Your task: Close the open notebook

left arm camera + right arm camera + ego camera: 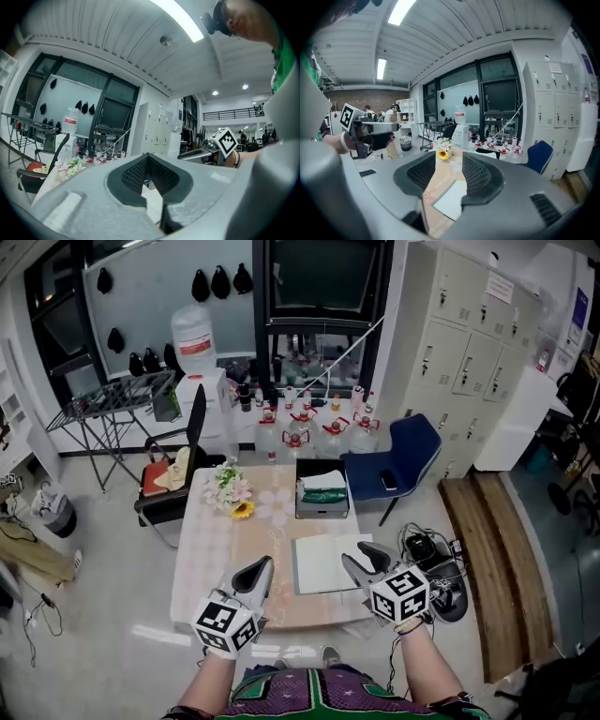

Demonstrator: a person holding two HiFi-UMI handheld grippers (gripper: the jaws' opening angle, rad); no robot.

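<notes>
The notebook (330, 562) is seen lying open on the near right of the table (211, 549), just ahead of the right gripper (361, 559), whose jaws are held apart and empty. The left gripper (262, 565) is carried with jaws together, nothing between them. A page could be creased, or the book shoved off the near edge, if the cover is caught too shallowly. Open room is offered leftward towards the flowers (232, 491); behind, the box (322, 498) crowds in.

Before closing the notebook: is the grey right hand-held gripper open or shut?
Open: the grey right hand-held gripper has its jaws apart, nothing gripped.
</notes>
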